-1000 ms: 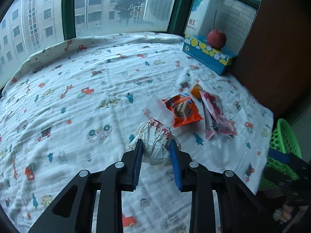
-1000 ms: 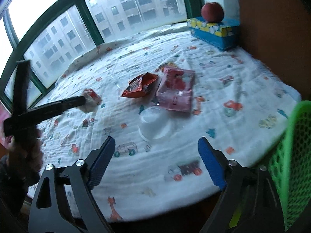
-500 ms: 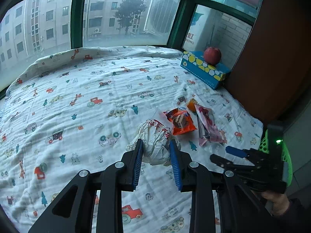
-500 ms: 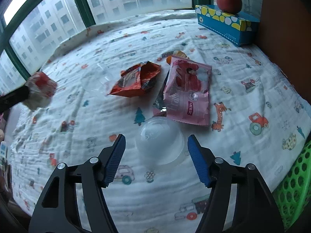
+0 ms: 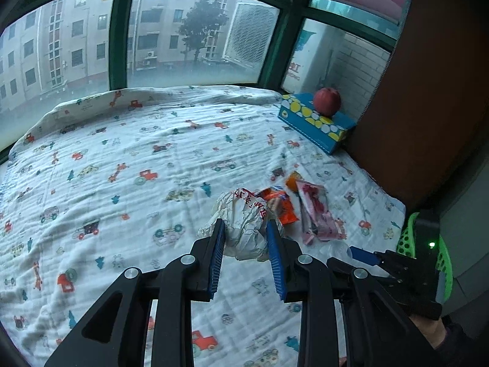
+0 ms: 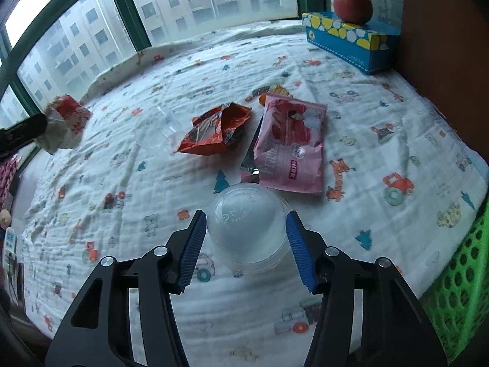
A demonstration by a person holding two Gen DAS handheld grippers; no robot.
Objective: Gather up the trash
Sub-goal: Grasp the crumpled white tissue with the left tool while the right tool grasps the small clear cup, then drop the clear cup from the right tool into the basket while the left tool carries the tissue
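- Left wrist view: the left gripper is clamped on a crumpled white paper wad with red print, both blue pads pressed into its sides. Past it on the blanket lie an orange wrapper and a pink packet. The right gripper reaches in from the right, one blue pad showing; its spread cannot be judged here.
- Only this view shows the room's right side well: a brown panel, a brick wall beyond the window, and a green basket half hidden behind the right tool.
- Right wrist view: the right gripper stands open around a clear dome lid lying on the blanket; the pads sit just beside the lid, and contact is hard to judge. The wad appears at far left, seemingly held off the blanket.
- This view alone shows a clear cup lying beside the orange wrapper.
- An apple sits on a blue tissue box in the far corner.
- The blanket is white, printed with cars and trees, on a bay-window ledge; apartment blocks show outside.
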